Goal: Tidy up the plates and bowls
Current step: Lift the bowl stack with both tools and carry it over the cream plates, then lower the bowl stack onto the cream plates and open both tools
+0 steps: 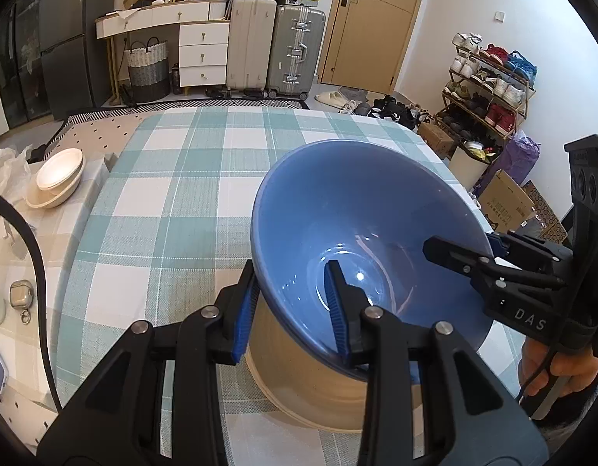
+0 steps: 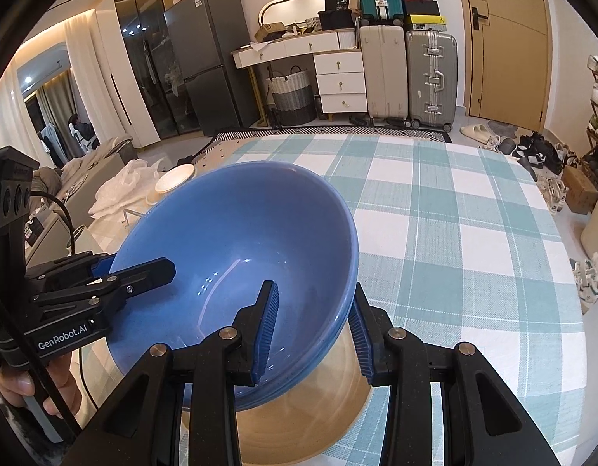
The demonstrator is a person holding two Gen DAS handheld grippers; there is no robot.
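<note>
Above the checked table (image 1: 163,209), both tongs pinch the blue bowl's (image 1: 349,209) rim: left tongs (image 1: 291,310) near side, right tongs (image 2: 310,334) opposite. The bowl tilts over a beige bowl (image 1: 299,380); uneven lowering could chip either. Cream bowls (image 1: 58,182) sit well apart leftward.

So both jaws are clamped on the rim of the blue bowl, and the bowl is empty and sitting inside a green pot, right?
Not quite: the container under the blue bowl is beige, not green, as the right wrist view shows. The rest holds: the left gripper and right gripper each clamp the rim, one finger inside and one outside, and the bowl is empty.
</note>
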